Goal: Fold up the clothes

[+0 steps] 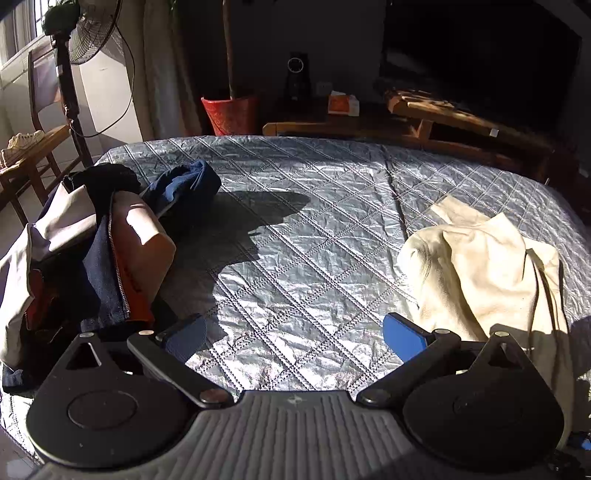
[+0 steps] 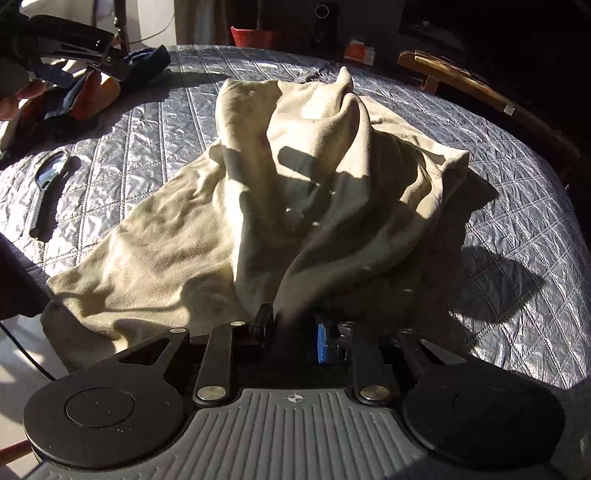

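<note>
Pinching a fold of the cream garment [image 2: 258,206] between nearly closed jaws, the right gripper [image 2: 291,332] lifts that cloth into a soft peak while the rest spreads rumpled across the quilted cover [image 2: 517,206]. Judging by the bunched shape, no clean fold exists yet; the work looks barely begun, with flattening and every fold of this piece left to do. The fabric reads as thick, matte and fleecy, slumping in rounded creases. The left gripper [image 1: 295,336] hovers with its jaws spread wide and nothing between them, its blue pads over bare cover, between the cream garment at its right and a pile at its left. That heap of clothes [image 1: 92,254], navy, white and rust-orange with a zipper line, lies tangled and unfolded. The cover itself is silvery, crinkled and stitched in diamonds. A magnifying glass [image 2: 51,181] lies on it. Farther off stand a red pot [image 1: 229,114] and a fan [image 1: 88,33].
</note>
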Available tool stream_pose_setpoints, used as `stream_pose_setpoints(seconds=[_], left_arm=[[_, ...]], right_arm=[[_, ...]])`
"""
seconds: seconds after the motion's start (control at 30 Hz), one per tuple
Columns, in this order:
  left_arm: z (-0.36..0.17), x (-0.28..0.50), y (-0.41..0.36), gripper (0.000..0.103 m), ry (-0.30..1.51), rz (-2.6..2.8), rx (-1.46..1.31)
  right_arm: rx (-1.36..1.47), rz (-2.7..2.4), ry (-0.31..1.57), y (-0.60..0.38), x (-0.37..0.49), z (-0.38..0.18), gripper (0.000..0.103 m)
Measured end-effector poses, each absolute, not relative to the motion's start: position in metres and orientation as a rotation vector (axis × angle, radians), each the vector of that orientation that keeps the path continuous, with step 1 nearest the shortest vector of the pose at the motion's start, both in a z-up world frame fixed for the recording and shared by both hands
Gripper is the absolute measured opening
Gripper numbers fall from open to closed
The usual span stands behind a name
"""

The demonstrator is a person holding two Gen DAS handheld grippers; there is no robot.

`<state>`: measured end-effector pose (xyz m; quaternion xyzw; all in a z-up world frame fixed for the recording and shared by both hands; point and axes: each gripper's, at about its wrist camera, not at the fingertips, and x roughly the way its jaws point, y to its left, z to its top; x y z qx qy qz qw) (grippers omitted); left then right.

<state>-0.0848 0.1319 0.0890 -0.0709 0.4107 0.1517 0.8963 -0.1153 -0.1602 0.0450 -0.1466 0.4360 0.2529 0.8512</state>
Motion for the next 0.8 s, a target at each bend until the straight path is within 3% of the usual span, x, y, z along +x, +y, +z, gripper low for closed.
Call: stream_pose_setpoints(seconds=[0.1,0.13,0.2,0.27,0.4,0.47,0.53,0.63,0.67,0.7,0.73,0.77,0.8], left_arm=[[0.086,-0.084,0.132,0.102,0.866,0.32,-0.146],[0.085,-0.083,0.132,0.102,0.872,0.323,-0.145],[0.085,-0.083,0.134,0.102,0.878,0.332,-0.15],[0.084,-0.083,0.137,0.102,0.88,0.338,-0.168],[0.084,-0.083,0.141,0.102,0.886,0.359,-0.188],[0.084,-0.083,0.143,0.102,0.887,0.376,-0.188],[0.085,-0.083,0.148,0.102,0.882,0.406,-0.203],[0.085,-0.085,0.158,0.102,0.878,0.457,-0.229],[0.085,-0.086,0.162,0.102,0.877,0.475,-0.239],[0.085,-0.087,0.165,0.102,0.876,0.492,-0.25],[0.084,-0.087,0.169,0.102,0.881,0.506,-0.258],[0.083,-0.087,0.172,0.102,0.889,0.513,-0.27],[0.081,-0.088,0.175,0.102,0.897,0.519,-0.282]], right_arm=[[-0.171,0.458,0.844,-0.179,-0.09,0.072,0.057],[-0.135,0.443,0.809,-0.181,-0.082,0.081,0.061],[-0.06,0.431,0.742,-0.18,-0.062,0.098,0.062],[-0.003,0.447,0.7,-0.166,-0.035,0.111,0.068],[-0.064,0.559,0.647,-0.103,-0.005,0.117,0.069],[-0.149,0.651,0.64,-0.061,-0.006,0.107,0.073],[-0.246,0.721,0.652,-0.021,-0.01,0.09,0.083],[-0.387,0.763,0.705,0.028,-0.012,0.053,0.083],[-0.418,0.752,0.726,0.035,-0.01,0.041,0.08],[-0.445,0.73,0.741,0.039,-0.007,0.029,0.058],[-0.456,0.705,0.751,0.04,-0.004,0.021,0.004],[-0.42,0.678,0.746,0.034,-0.001,0.021,0.01],[-0.343,0.653,0.728,0.022,0.001,0.027,0.008]])
